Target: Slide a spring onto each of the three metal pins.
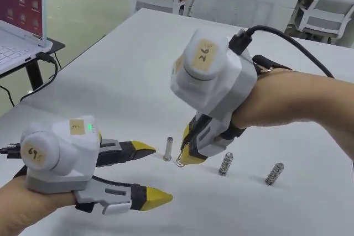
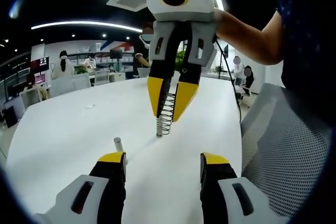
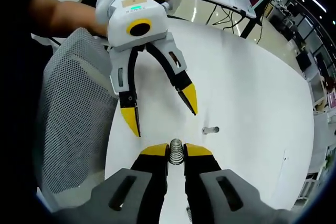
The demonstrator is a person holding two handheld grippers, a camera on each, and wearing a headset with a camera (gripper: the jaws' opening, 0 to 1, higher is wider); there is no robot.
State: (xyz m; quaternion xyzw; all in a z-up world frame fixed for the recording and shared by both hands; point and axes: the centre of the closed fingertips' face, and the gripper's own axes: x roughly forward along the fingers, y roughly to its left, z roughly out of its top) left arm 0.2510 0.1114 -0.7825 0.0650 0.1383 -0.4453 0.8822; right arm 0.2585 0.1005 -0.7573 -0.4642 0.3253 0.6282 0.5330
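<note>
My right gripper [image 1: 187, 156] points down at the white table [image 1: 127, 70], shut on a spring [image 1: 180, 162] whose lower end is at the table top. Its own view has the spring [image 3: 176, 152] pinched between the yellow tips [image 3: 176, 150]. A bare metal pin [image 1: 168, 148] stands just left of that spring. Two more springs [image 1: 225, 164] [image 1: 274, 173] stand upright to the right. My left gripper [image 1: 152, 172] hovers low at the front left, open and holding nothing, facing the pin [image 2: 118, 143] and the right gripper [image 2: 168, 114].
An open laptop [image 1: 16, 26] sits on a side stand at the far left, with a cable hanging from it. Office chairs [image 1: 326, 9] line the far table edge. A grey mesh chair [image 3: 73, 114] stands beside the table. The left gripper [image 3: 164, 118] faces my right one.
</note>
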